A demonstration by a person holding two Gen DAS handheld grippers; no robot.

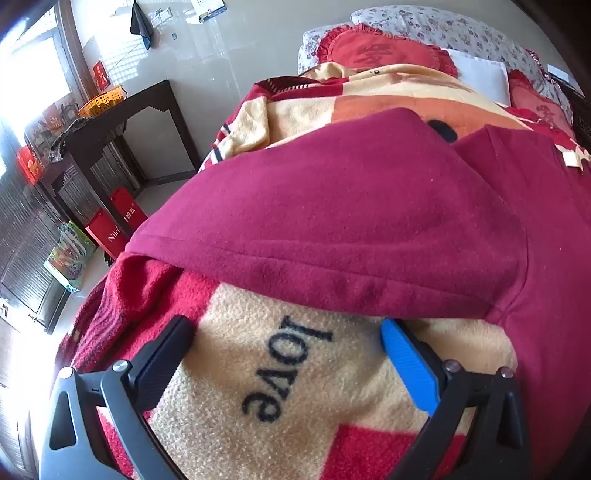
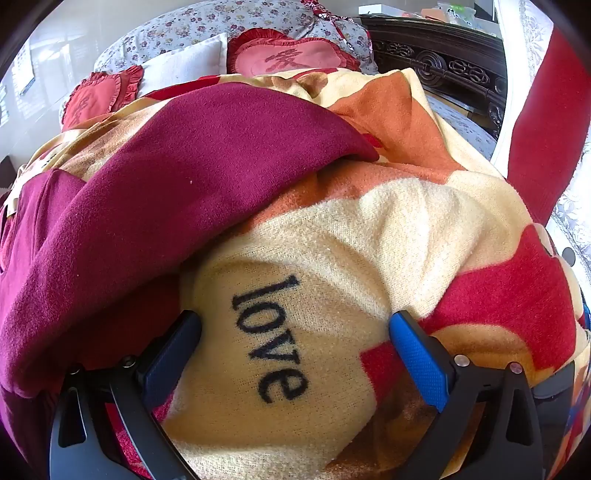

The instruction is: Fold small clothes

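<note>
A maroon garment [image 1: 351,206] lies spread on a red and cream fleece blanket [image 1: 303,387] printed with the word "love". Its near hem runs just beyond my left gripper [image 1: 286,328], which is open and empty, low over the blanket. In the right wrist view the same garment [image 2: 166,177] lies to the left with a folded layer on top, its edge reaching down beside the left finger. My right gripper [image 2: 295,319] is open and empty over the blanket [image 2: 369,240].
Red heart pillows [image 2: 291,55] and a floral quilt [image 2: 221,18] lie at the bed's head. A dark carved headboard [image 2: 443,62] stands behind. A dark side table [image 1: 122,110], red boxes [image 1: 110,229] and bags stand on the floor at left.
</note>
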